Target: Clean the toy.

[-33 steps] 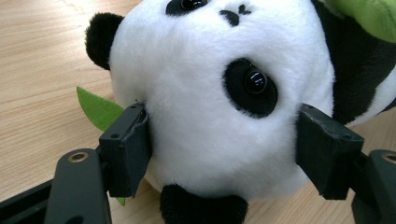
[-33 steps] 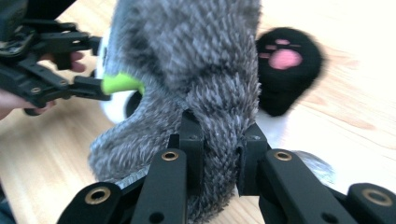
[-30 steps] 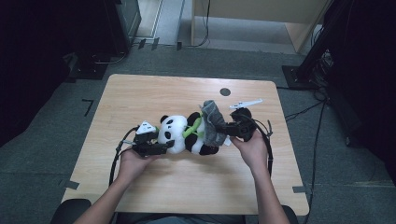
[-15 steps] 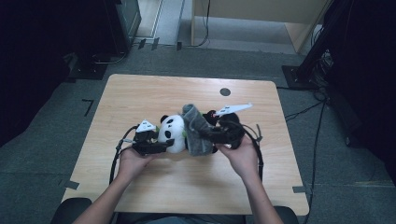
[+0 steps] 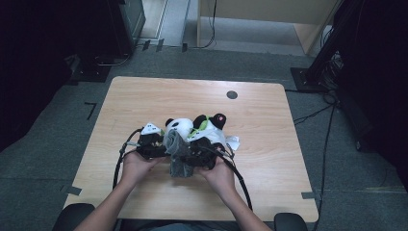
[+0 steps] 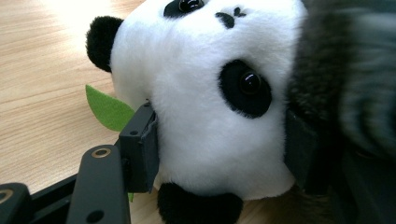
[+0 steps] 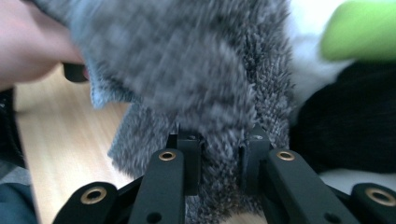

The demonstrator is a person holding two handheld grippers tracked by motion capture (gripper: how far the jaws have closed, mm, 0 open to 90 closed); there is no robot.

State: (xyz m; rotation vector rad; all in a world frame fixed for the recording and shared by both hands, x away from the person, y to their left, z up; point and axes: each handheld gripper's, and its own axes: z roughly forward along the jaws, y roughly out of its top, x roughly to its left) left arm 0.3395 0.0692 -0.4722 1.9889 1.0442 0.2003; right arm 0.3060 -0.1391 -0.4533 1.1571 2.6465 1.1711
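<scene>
— The table [image 5: 144,96] first: the panda plush [image 5: 179,126] lies near its middle, close to the person's edge, head toward the left gripper [image 5: 153,144]. See the hold?

— Yes, in the left gripper view the jaws bracket the panda's head [image 6: 205,93], pressed into the fur on both sides; they have just been closing on it.

— And the right gripper [image 5: 202,153]?

— Clenched on a fold of the grey fuzzy cloth [image 7: 187,70], which drapes against the panda's neck.

— Risks?

— I'd guess the cloth could slip off the round head if the pinch is shallow. Or the soft head could squirm free, and the green leaf [image 6: 108,108] could snag.
</scene>
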